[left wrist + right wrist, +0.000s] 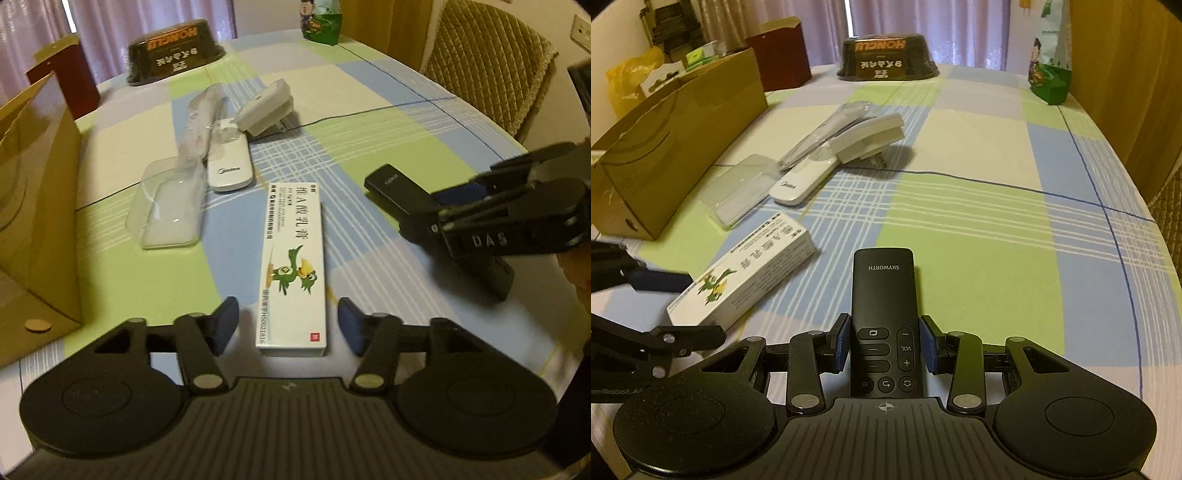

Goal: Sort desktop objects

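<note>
Grasping: right gripper [884, 347] jaws flank black remote [882, 295], not visibly clamped; squeeze evenly
Left gripper [288, 325]: jaws released, straddling ointment box [293, 266]; centre first

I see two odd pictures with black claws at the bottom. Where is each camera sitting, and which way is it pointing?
Left wrist: rides the left gripper, looking along open fingers astride the white bird-printed carton; the right gripper shows at right.
Right wrist: rides the right gripper, looking along fingers flanking the black Skyworth remote; part of the left gripper shows at left.
Shared: carton, white remote, brown cardboard box, checked tablecloth.
</note>
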{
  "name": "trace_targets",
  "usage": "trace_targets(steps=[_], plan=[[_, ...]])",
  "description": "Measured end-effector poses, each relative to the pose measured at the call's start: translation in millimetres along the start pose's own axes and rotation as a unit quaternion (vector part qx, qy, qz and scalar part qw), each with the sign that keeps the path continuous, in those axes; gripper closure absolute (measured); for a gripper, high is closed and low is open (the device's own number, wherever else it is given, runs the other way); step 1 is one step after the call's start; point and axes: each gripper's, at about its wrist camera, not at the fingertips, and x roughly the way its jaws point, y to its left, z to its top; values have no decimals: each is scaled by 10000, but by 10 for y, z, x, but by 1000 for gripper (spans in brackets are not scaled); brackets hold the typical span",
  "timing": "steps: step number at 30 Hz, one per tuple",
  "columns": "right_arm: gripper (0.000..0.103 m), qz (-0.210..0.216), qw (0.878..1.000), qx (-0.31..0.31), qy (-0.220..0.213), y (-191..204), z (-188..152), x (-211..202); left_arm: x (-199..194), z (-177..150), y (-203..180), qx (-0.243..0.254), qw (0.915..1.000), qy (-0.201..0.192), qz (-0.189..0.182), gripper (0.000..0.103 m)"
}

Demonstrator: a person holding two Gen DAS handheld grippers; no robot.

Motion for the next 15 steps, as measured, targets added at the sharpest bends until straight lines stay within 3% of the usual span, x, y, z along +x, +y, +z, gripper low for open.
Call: trace_targets(steps=[8,15], plan=[[65,-172,9987,-475,-78,112,-18,53,206,183,55,-116,9999,31,-79,48],[65,-187,9985,-494,-153,104,7,97,259,198,83,-118,9998,24,-141,50]])
